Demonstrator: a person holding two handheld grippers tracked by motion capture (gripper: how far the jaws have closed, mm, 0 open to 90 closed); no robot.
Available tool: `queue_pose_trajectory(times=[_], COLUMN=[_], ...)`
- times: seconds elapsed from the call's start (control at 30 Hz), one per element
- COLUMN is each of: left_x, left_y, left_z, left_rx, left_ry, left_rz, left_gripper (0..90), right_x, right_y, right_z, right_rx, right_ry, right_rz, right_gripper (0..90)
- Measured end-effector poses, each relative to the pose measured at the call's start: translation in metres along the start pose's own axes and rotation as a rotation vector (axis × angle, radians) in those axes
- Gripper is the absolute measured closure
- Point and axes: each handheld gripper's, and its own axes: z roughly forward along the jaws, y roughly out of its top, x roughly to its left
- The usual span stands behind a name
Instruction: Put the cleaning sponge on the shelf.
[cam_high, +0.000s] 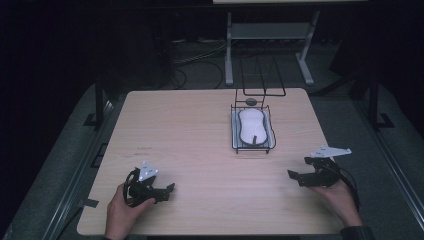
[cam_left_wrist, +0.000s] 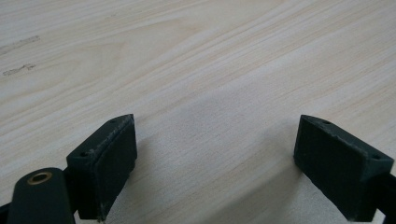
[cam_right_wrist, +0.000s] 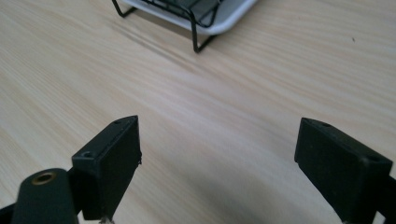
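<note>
Both claws, left (cam_high: 167, 190) & right (cam_high: 295, 175), gape empty; wire rack (cam_high: 252, 131) well ahead of right.

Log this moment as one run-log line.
left gripper: open, empty | right gripper: open, empty | rack: far side of table, untouched

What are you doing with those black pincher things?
A person sits at a wooden table holding a gripper in each hand. The left gripper and the right gripper are both open and hold nothing, low over the near part of the table. Farther back stands a black wire rack with a white tray in it. Nothing is being picked up yet.
</note>
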Motion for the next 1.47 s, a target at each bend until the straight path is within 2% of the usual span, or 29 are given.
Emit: queue_pose_trajectory(times=[0.33, 0.63, 0.83, 1.47], left_x=[0.0, 0.0, 0.0, 0.0], left_y=[0.0, 0.0, 0.0, 0.0], left_z=[0.0, 0.0, 0.0, 0.0], left_rx=[0.0, 0.0, 0.0, 0.0], left_ry=[0.0, 0.0, 0.001, 0.001], left_rz=[0.0, 0.0, 0.001, 0.001], left_gripper=[12.5, 12.5, 12.5, 12.5], right_x=[0.0, 0.0, -0.001, -0.001], right_y=[-0.033, -0.049, -0.054, -0.054], right_z=[-0.004, -0.002, 0.0, 0.0], right_rx=[0.043, 0.06, 0.03, 0.031], right_ry=[-0.041, -0.066, -0.084, -0.086], right_rz=[0.025, 0.018, -0.003, -0.002], right_gripper=[9.3, 4.6, 2.6, 2.5])
